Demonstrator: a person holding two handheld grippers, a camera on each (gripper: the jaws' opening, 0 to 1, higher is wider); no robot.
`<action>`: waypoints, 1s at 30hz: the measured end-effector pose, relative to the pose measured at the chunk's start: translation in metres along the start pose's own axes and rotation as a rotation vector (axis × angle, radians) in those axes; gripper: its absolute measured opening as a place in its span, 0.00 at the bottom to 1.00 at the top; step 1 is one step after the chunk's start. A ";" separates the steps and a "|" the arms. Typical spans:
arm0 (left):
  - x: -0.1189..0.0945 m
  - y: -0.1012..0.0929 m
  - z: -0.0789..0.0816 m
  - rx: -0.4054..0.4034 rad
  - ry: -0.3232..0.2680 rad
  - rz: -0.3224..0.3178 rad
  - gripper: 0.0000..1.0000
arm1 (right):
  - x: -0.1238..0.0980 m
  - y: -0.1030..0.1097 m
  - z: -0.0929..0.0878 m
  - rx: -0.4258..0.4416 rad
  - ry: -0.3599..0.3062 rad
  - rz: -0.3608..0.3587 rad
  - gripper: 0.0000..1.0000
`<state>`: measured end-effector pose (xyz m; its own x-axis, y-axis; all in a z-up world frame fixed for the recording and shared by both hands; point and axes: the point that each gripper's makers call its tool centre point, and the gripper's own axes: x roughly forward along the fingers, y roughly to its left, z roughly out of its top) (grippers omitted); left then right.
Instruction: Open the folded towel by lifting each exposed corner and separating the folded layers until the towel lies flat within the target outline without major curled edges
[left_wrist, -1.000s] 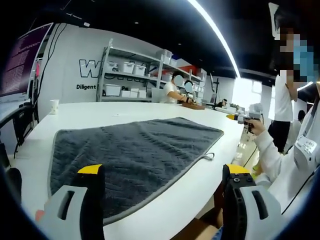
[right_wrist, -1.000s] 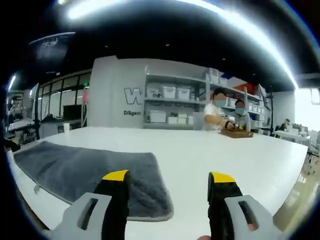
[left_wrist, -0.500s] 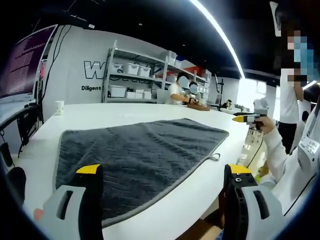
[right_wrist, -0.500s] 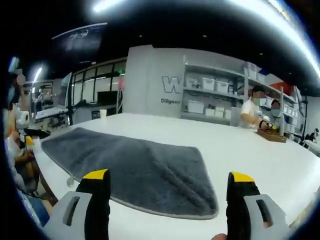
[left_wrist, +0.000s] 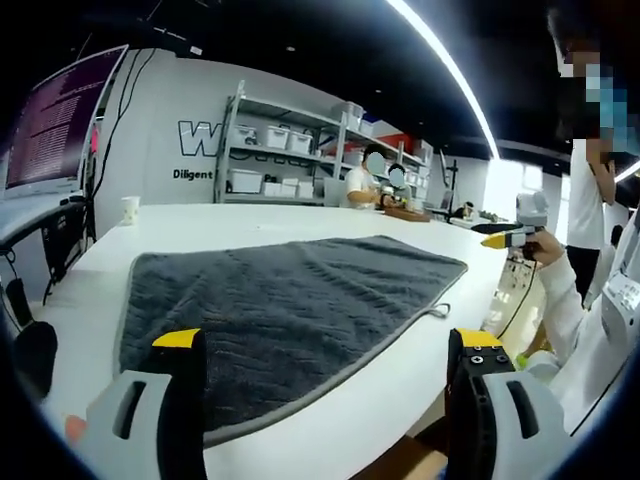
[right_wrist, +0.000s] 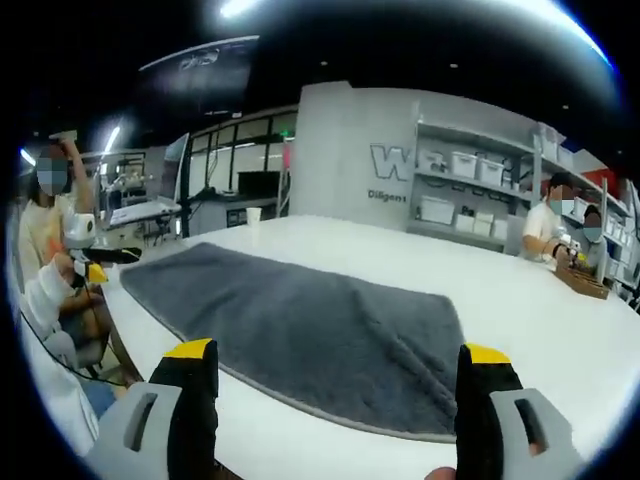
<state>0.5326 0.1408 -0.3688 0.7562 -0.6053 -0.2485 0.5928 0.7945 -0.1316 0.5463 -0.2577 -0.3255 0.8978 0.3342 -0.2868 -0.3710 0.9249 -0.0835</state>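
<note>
A dark grey towel (left_wrist: 290, 310) is seen spread flat on a large white table (left_wrist: 250, 222), close to the table's near edge in the left gripper view. A paler hem runs round its border, and a small hanging loop (left_wrist: 437, 311) lies on the bare table just off one corner. In the right gripper view the same towel (right_wrist: 300, 325) is seen from the other end, flat, with shallow creases in its surface.

The left gripper (left_wrist: 325, 350) is held above the near edge of the table with its jaws spread wide and nothing between them; one yellow-tipped jaw is seen over the towel, the other past the table edge. The right gripper (right_wrist: 340, 360) is likewise wide open and empty, with the towel seen between its jaws.

A white paper cup (left_wrist: 130, 209) stands on the far part of the table. Behind it, metal shelving (left_wrist: 290, 160) with white storage bins is set against a grey wall with lettering. A bright strip light (left_wrist: 440, 70) crosses the dark ceiling. A monitor (left_wrist: 65, 120) is noted at the left gripper view's left side. Two seated people (left_wrist: 380, 185) are seen at the table's far end.
</note>
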 end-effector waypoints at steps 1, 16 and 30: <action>0.000 0.001 -0.002 0.010 0.009 0.012 0.99 | 0.001 0.002 -0.003 -0.008 0.014 0.008 0.99; -0.005 0.013 -0.003 0.025 0.011 0.021 0.99 | 0.015 -0.004 -0.025 -0.059 0.114 0.001 0.98; -0.006 0.018 -0.006 0.031 0.021 0.003 0.99 | 0.032 -0.069 -0.009 -0.199 0.209 -0.037 0.97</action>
<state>0.5369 0.1594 -0.3756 0.7522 -0.6014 -0.2694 0.5989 0.7944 -0.1013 0.5985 -0.3122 -0.3378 0.8509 0.2368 -0.4689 -0.3965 0.8751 -0.2776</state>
